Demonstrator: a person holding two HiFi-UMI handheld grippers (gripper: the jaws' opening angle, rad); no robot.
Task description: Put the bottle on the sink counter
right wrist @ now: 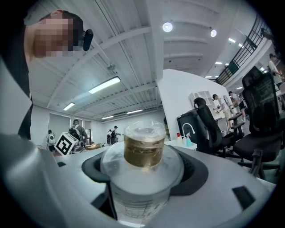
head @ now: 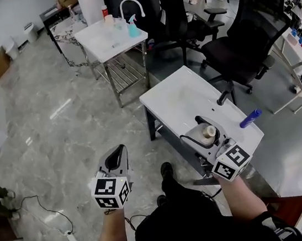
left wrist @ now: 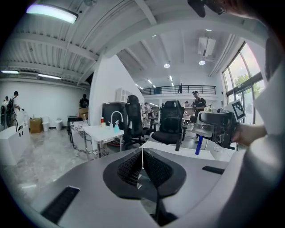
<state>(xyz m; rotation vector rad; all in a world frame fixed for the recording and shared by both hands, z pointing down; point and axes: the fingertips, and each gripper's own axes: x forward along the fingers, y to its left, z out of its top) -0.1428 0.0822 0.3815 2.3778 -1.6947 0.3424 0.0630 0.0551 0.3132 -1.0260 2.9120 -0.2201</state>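
A clear plastic bottle (head: 205,133) with a gold-brown cap is held upright in my right gripper (head: 210,138), which is shut on it over the near end of the white sink counter (head: 164,97). In the right gripper view the bottle (right wrist: 143,151) fills the middle, pinched between the jaws of the right gripper (right wrist: 143,189). My left gripper (head: 116,156) hangs over the floor to the left of the counter, its jaws closed with nothing in them. Its own view shows the left gripper (left wrist: 142,163) empty and the bottle (left wrist: 208,126) off to the right.
A black faucet (head: 223,98) and a blue tube-like object (head: 250,118) sit on the counter's right side. A second white sink table (head: 110,38) with a spray bottle (head: 133,27) stands further back. Black office chairs (head: 240,43) crowd behind the counter. Cables lie on the floor (head: 53,214).
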